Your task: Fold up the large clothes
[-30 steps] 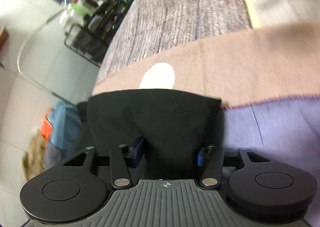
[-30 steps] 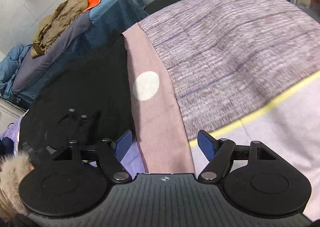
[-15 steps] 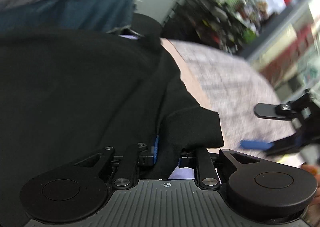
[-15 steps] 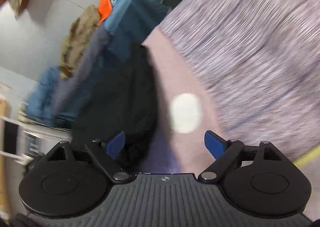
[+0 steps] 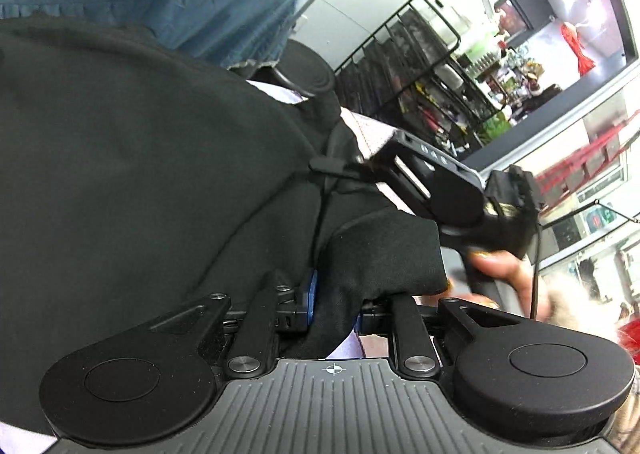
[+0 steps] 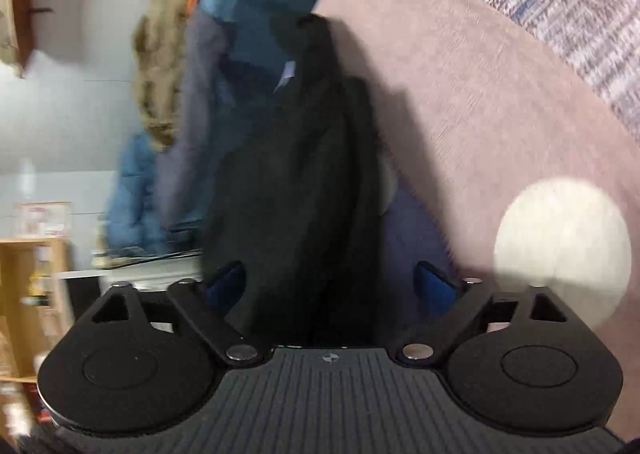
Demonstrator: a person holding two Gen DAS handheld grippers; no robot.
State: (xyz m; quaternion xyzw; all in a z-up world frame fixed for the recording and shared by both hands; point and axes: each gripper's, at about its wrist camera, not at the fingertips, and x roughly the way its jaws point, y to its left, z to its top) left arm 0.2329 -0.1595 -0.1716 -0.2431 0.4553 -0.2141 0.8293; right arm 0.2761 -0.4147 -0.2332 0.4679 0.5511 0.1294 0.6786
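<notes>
- Left gripper [image 5: 333, 308]: jaws narrow and clamped on a bunched corner of the black garment [image 5: 132, 173]; the cloth spills over the right-hand pad and runs away up-left as one broad dark sheet.
- Right gripper [image 6: 334, 286]: jaws wide, having opened over the past second and eased back slightly; a hanging fold of the black garment [image 6: 304, 189] stands between the blue pads, but neither pad presses on it. Not yet a grip.
- Left wrist view also shows the right gripper's body just beyond the held corner, with the person's hand [image 5: 498, 268] on its handle. The two tools are close together.
- Garment location: partly lifted, partly draped over the pink cover [image 6: 460, 101] of the bed; a white round patch [image 6: 560, 250] shows on the cover to the right.
- Farther off: pile of blue and tan clothes [image 6: 160, 101], wire rack [image 5: 416, 93]. Right view is blurred.
- Step in hand, as judged: taking a second hold on the garment edge so it can be spread for a fold.
- Next move calls for: closing the right jaws on the fold, then drawing the two holds apart to tension the edge. Risk: catching several layers at once.
</notes>
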